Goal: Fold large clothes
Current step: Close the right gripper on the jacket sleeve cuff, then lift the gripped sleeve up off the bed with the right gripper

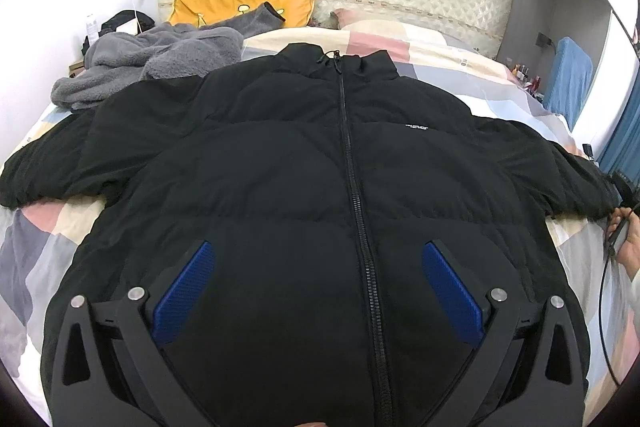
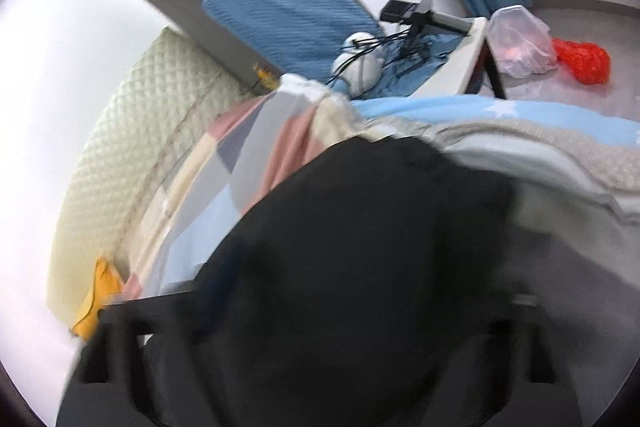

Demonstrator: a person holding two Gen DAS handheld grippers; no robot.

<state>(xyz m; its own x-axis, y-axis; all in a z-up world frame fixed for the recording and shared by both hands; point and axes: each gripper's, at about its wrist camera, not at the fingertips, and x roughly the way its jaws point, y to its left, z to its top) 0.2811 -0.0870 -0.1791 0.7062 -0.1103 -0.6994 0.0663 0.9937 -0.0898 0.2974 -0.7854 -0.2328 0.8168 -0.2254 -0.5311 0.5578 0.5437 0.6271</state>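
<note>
A black puffer jacket (image 1: 280,167) lies face up on the bed, zipped, sleeves spread to both sides. My left gripper (image 1: 318,259) is open above its lower front, blue pads (image 1: 186,287) apart on either side of the zipper, holding nothing. In the left wrist view the right gripper (image 1: 622,195) is at the end of the jacket's right sleeve, with a hand behind it. In the blurred right wrist view the black sleeve (image 2: 360,247) fills the space between the dark fingers; I cannot tell whether they grip it.
A grey fleece garment (image 1: 160,63) lies at the bed's far left by a yellow pillow (image 1: 244,3). The patchwork duvet (image 1: 460,55) covers the bed. A blue chair (image 2: 288,7), cables and a red bag (image 2: 584,61) are beside the bed.
</note>
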